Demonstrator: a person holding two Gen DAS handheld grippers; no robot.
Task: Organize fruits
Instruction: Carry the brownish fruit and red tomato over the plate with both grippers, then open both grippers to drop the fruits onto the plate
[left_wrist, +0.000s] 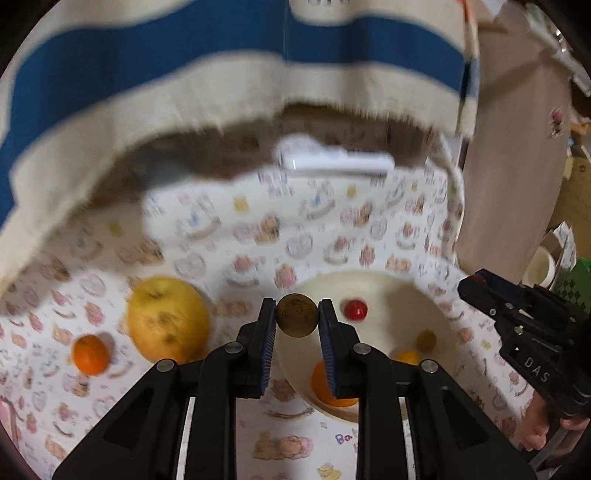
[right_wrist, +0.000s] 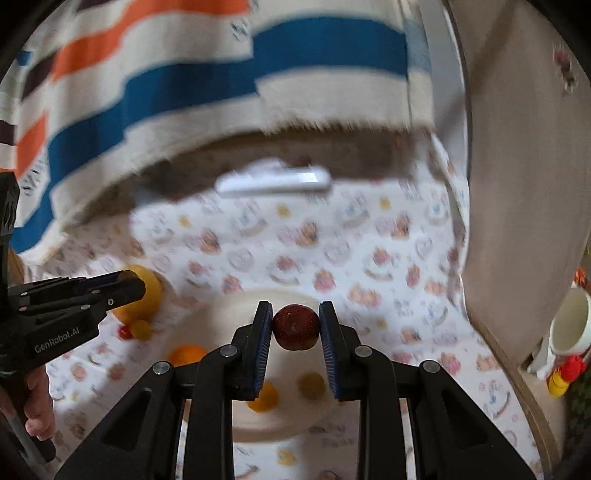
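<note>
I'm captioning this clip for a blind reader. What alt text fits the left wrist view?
The left gripper clamps a small brown round fruit above a patterned tablecloth. Behind it a cream bowl holds a small red fruit and an orange; a large yellow fruit lies left.

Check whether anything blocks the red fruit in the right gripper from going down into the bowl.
Nothing visible does. The right gripper holds the red fruit above the cream bowl. Open bowl floor lies beneath it, with the small fruits lying off to the sides.
</note>
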